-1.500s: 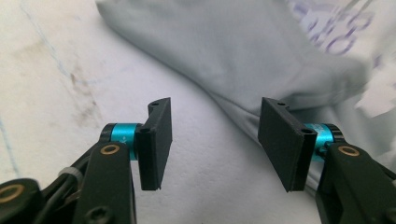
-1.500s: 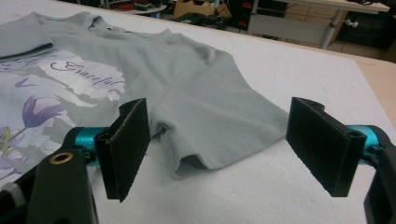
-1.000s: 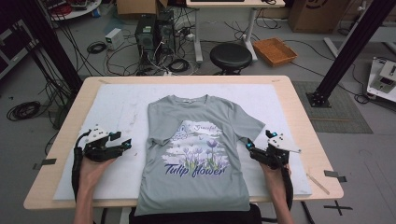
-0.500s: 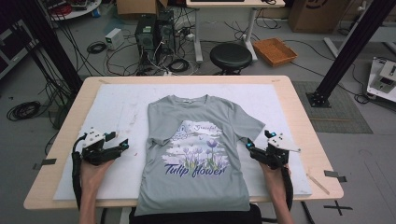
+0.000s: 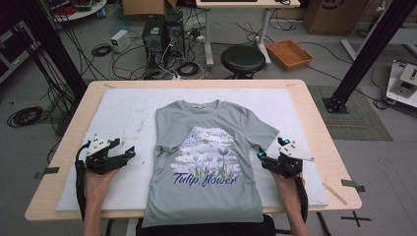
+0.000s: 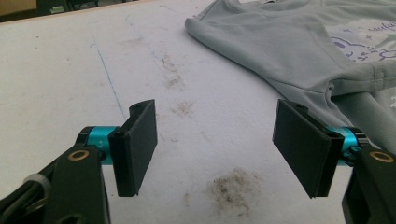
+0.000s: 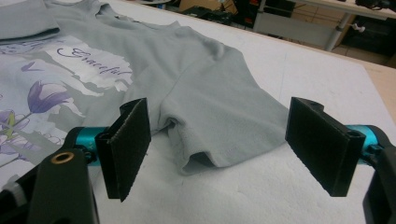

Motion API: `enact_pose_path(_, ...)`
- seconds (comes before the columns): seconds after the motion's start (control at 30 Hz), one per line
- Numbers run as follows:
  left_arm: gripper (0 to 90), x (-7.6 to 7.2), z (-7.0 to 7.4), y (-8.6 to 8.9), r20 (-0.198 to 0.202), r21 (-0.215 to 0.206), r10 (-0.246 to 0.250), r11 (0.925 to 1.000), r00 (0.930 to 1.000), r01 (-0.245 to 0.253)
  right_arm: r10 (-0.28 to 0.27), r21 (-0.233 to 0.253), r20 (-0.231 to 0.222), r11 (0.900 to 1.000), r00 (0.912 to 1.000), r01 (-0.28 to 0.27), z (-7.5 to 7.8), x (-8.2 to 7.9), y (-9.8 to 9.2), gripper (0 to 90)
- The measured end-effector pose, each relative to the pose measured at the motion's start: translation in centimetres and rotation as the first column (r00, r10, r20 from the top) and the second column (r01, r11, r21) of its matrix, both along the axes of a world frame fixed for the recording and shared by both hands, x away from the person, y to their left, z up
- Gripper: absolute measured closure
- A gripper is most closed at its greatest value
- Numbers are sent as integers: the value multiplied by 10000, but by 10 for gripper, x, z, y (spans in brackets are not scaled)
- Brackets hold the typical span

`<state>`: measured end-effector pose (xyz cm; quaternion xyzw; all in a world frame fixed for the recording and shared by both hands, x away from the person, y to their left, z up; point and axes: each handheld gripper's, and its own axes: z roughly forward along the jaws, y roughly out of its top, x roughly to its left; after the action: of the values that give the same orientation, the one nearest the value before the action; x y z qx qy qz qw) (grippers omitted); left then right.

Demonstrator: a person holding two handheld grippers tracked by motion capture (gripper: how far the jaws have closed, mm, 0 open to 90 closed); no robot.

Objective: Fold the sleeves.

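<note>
**Both grippers spread, closing in on the shirt's sides**

High view: I'm holding the left gripper (image 5: 129, 152) and right gripper (image 5: 260, 156) spread, flanking the grey T-shirt (image 5: 209, 162) lying mid-table on the white mat (image 5: 123, 113). Its near hem is hanging at the table's edge, so a tug could be dragging it off.

Left gripper view: I'm seeing bare mat between the jaws and open room; the folded-in left sleeve (image 6: 359, 84) is lying to the right.

Right gripper view: the right sleeve (image 7: 219, 126) is sitting between the jaws; pinching too shallow could be slipping off the cuff.

Grey tulip-print T-shirt (image 5: 206, 162) lies face-up, one sleeve seemingly folded inward.
</note>
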<state>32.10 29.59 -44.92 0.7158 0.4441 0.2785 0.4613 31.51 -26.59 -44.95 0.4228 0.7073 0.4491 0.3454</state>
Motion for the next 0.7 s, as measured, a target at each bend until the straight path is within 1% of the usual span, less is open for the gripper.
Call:
enact_pose_path(0.03,308,0,0,0,6,5,23,10000,10000,-23,-2,65,-21,10000,10000,2,0,1,-1,224)
enact_pose_path(0.17,308,0,0,2,9,-59,77,10000,10000,-77,95,351,-362,9993,9993,-83,1,4,-4,248)
enact_pose_path(0.23,309,0,0,1,6,-68,75,9999,10000,-75,150,541,-728,9985,9972,-111,2,6,-5,247)
enact_pose_path(0.37,309,0,0,1,13,-18,65,10000,10000,-65,253,718,-1259,9973,9917,-164,4,12,-10,250)
enact_pose_path(0.43,309,0,0,1,29,-7,66,10000,10000,-66,302,927,-1342,9955,9905,-178,9,17,-16,261)
enact_pose_path(0.53,308,0,0,0,10,41,47,10000,10000,-47,44,1078,-1329,9941,9911,100,19,24,-26,288)
enact_pose_path(0.6,309,0,0,-1,-7,113,26,9999,10000,-26,-124,1084,-1458,9937,9892,284,28,31,-34,349)
enact_pose_path(0.63,309,0,0,-1,-38,155,46,9999,10000,-46,-239,989,-1494,9943,9885,390,32,35,-37,358)
enact_pose_path(0.7,309,1,0,-1,-66,150,29,9999,10000,-28,-489,972,-1632,9931,9854,654,38,44,-43,364)
